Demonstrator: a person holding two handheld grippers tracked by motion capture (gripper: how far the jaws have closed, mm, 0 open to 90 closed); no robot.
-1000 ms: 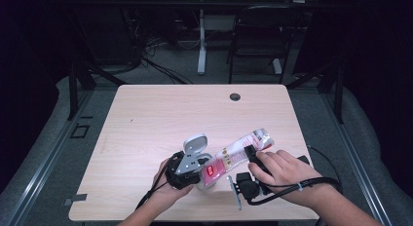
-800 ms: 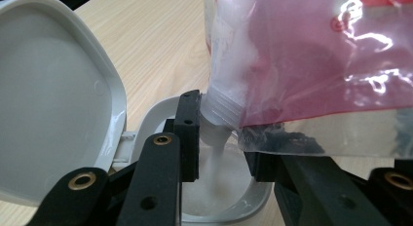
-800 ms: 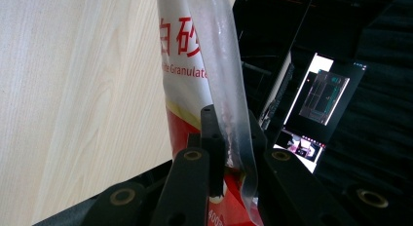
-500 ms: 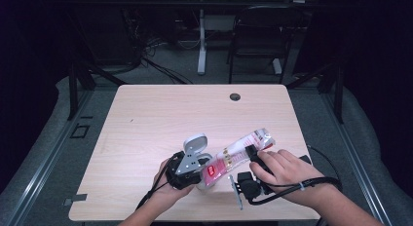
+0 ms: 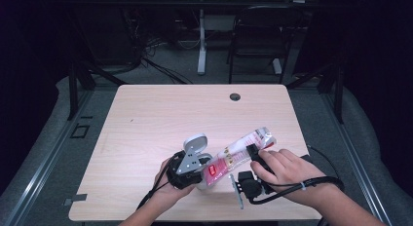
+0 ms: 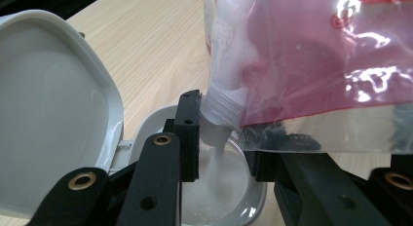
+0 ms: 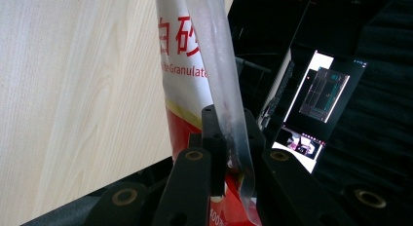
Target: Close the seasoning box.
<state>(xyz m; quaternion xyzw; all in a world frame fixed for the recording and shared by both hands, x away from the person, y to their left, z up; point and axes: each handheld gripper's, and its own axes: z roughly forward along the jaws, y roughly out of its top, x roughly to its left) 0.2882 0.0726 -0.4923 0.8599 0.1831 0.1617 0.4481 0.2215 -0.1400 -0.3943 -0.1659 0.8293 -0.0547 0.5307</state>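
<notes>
Pale wood-grain table [image 5: 146,138], dark room behind. Left gripper [image 6: 221,138] clamps a round white container [image 6: 253,199], its hinged lid [image 6: 48,114] flipped open. White granules lie inside, more streaming from the spout of a glossy red-and-clear plastic bag [image 5: 238,153] (sugar, by its print), tilted above it. Right gripper [image 7: 231,153] pinches the bag's flat edge.

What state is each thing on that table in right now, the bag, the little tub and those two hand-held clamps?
Sugar bag: tilted spout-down, pouring white grains.
Tub: open, partly filled with sugar.
Lid: flipped up on its hinge.
Left gripper: shut on the tub.
Right gripper: shut on the sugar bag; its jaws have just been closing.
</notes>
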